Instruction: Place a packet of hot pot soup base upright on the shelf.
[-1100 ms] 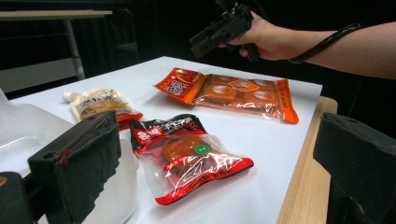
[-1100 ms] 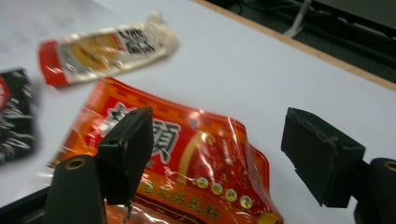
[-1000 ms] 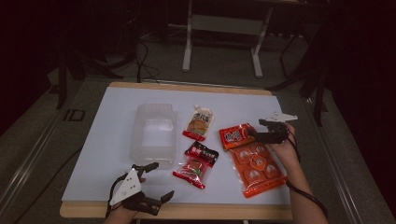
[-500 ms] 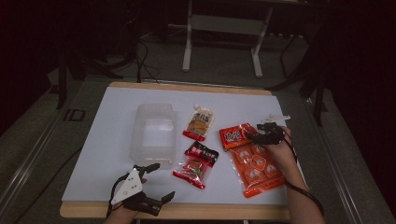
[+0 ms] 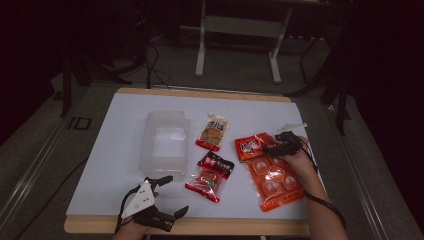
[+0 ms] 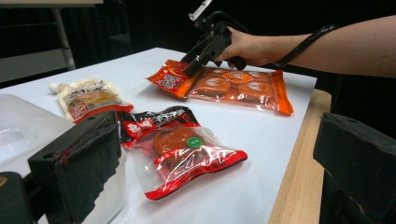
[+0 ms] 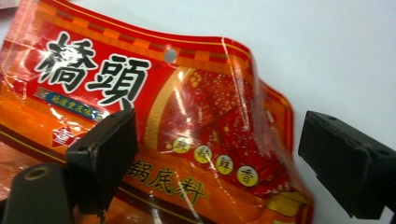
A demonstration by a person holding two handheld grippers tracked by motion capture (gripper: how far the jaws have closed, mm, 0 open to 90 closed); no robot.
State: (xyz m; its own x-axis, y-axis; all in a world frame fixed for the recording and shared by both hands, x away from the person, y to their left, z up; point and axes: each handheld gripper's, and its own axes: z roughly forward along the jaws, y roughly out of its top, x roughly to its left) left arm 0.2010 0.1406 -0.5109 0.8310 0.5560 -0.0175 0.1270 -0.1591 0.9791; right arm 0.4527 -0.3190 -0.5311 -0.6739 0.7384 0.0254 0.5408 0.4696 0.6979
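Observation:
A long orange packet [image 5: 272, 177] of several round pieces lies flat at the table's right. My right gripper [image 5: 270, 149] hangs just over the packet's printed top end [image 7: 196, 107], tips pointing left. Its jaws have just been opening and now stand wide, one on each side of that end, and the pads do not press on it. In the left gripper view the right gripper [image 6: 189, 70] tilts down onto the packet's raised corner. My left gripper [image 5: 176, 195] rests open at the front edge with nothing between its jaws.
A red and black snack packet [image 5: 210, 176] lies at the middle front, and a spouted pouch [image 5: 213, 131] behind it. To their left stands a clear plastic container [image 5: 165, 142]. The wooden table edge [image 5: 225, 227] runs close along the front.
My right gripper has come down and a little left onto the orange packet's top end. The left gripper has stayed where it was.

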